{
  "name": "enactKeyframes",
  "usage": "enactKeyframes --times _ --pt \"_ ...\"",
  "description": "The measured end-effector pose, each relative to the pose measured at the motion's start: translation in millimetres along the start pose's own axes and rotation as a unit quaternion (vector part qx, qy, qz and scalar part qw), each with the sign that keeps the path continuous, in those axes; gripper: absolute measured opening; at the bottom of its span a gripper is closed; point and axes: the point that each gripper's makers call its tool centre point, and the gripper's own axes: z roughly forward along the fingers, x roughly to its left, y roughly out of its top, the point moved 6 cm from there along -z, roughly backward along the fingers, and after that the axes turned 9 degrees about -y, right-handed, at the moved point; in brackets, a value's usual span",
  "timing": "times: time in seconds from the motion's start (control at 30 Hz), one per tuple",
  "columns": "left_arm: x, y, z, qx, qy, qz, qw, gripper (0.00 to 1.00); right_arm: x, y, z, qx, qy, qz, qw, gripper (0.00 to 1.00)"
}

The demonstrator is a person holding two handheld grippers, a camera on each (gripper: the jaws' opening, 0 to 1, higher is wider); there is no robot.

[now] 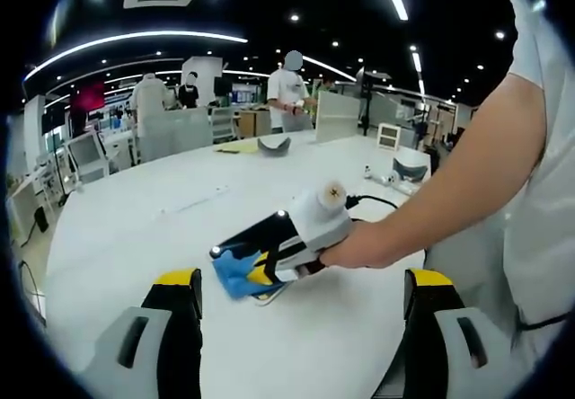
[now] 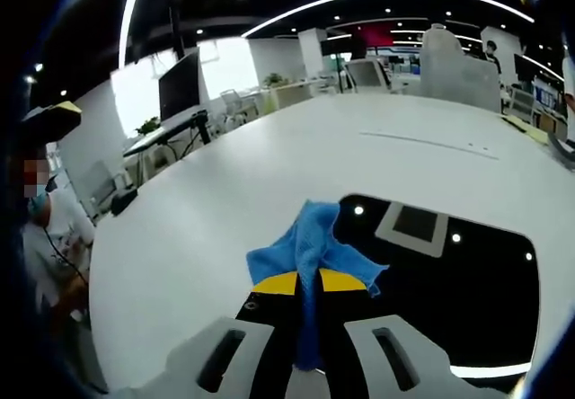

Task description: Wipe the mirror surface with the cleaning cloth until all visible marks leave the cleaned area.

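Nearest in the right gripper view, the right gripper [image 2: 308, 282] has its yellow-tipped jaws pinched together on a blue cleaning cloth [image 2: 312, 248], soft and crumpled, bunched between the jaws and spilling forward in folds; the cloth's far part lies on the near-left corner of the mirror [image 2: 467, 282], a flat dark glossy slab with rounded corners that lies on the white table [image 2: 198, 228] and reflects ceiling lights and a square vent; smooth bare tabletop spreads left and far of the mirror's edge.

In the left gripper view, the left gripper [image 1: 301, 296] stands with its two yellow-tipped jaws spread wide apart, nothing between them, above the near table [image 1: 153, 215]; beyond them a person's hand [image 1: 359, 248] holds the right gripper [image 1: 262, 271], white-bodied, over the mirror [image 1: 256, 233] with the cloth [image 1: 235, 273] at its tip; much open matte white surface lies to the left and farther on; at the far edge stand people and desks.
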Motion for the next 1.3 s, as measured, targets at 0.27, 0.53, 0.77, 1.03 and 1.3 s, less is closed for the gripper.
enactKeyframes --times 0.27,0.53,0.77,1.03,1.3 --pt "-0.3 0.0 0.1 -0.001 0.000 0.000 1.0000 0.94 0.1 -0.2 -0.1 0.001 0.000 -0.003 1.0000 0.02" --pt "0.1 0.0 -0.1 -0.001 0.000 -0.001 1.0000 0.94 -0.1 -0.2 -0.2 0.002 0.001 -0.002 1.0000 0.02" --pt "0.9 0.3 1.2 0.002 -0.001 0.002 1.0000 0.94 0.2 0.0 0.0 0.003 0.002 -0.003 1.0000 0.02" --pt "0.2 1.1 2.5 0.001 -0.003 0.002 1.0000 0.94 1.2 -0.7 -0.3 0.000 0.009 0.005 1.0000 0.02" --pt "-0.7 1.6 2.3 0.000 0.000 0.003 1.0000 0.93 5.4 -1.5 -1.1 0.000 0.012 -0.002 0.9999 0.02"
